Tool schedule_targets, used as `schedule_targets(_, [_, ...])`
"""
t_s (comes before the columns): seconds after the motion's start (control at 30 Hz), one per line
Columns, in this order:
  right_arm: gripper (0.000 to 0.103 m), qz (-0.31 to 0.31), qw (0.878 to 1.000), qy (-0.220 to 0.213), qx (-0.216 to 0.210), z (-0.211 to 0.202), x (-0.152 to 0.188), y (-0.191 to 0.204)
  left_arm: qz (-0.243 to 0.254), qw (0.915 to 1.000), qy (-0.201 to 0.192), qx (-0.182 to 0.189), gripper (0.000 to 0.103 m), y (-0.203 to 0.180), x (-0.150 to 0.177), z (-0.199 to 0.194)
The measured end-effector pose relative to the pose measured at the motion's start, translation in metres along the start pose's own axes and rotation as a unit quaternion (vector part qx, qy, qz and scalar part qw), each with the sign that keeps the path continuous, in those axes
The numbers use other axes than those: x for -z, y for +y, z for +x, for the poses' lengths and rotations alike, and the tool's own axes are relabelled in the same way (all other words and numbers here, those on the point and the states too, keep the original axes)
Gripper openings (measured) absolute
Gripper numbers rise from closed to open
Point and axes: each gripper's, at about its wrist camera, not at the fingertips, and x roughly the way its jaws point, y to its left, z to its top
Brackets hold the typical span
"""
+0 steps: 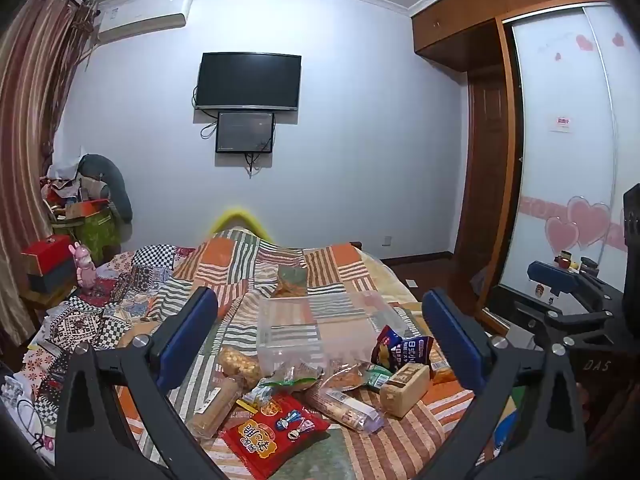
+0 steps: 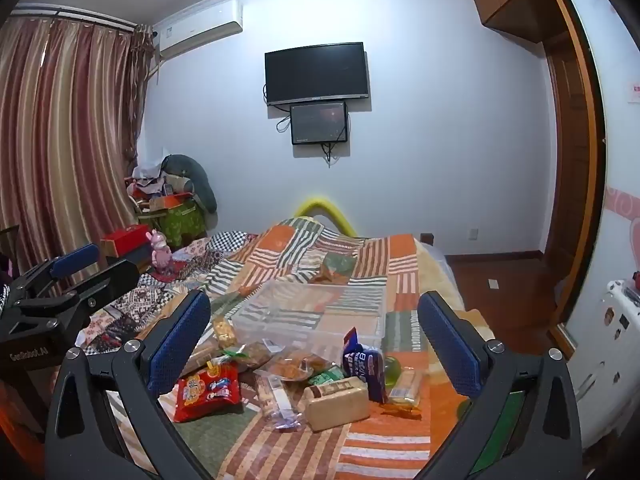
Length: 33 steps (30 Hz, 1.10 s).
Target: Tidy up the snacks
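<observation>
Both grippers hang over the near end of the bed: the left gripper (image 1: 320,322) and the right gripper (image 2: 314,322) each have their blue pads spread wide apart, gripping nothing. Just below them the snacks lie heaped on the quilt (image 2: 372,256). Nearest is a red bag (image 1: 274,436), with a tan block (image 1: 404,388) to its right and a clear sleeve of biscuits (image 1: 346,404) between the two. A blue bag (image 1: 404,350) stands behind the tan block. Past the heap, touching its far edge, sits a clear bin (image 1: 316,330) with nothing visible in it. One orange packet (image 1: 290,288) lies apart beyond the bin. On the far wall hangs a TV (image 1: 248,80).
</observation>
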Motion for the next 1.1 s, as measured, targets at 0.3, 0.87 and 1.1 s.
schedule_targets(0.3, [0.103,-0.001,1.000,-0.001,0.000,-0.0039,-0.0034,-0.0025,0.000,1.0000,-0.004,0.003,0.103,-0.0041,0.0007,-0.0034])
schedule_targets(0.87, [0.103,0.004,1.000,-0.014,-0.004,-0.0081,-0.0038,-0.0015,0.001,0.9999,-0.012,0.003,0.103,-0.0085,0.0024,-0.0041])
schedule_targets(1.1, [0.103,0.005,1.000,-0.016,-0.004,-0.0094,-0.0048,-0.0009,0.000,0.9999,-0.012,0.003,0.103,-0.0074,0.0018,-0.0036])
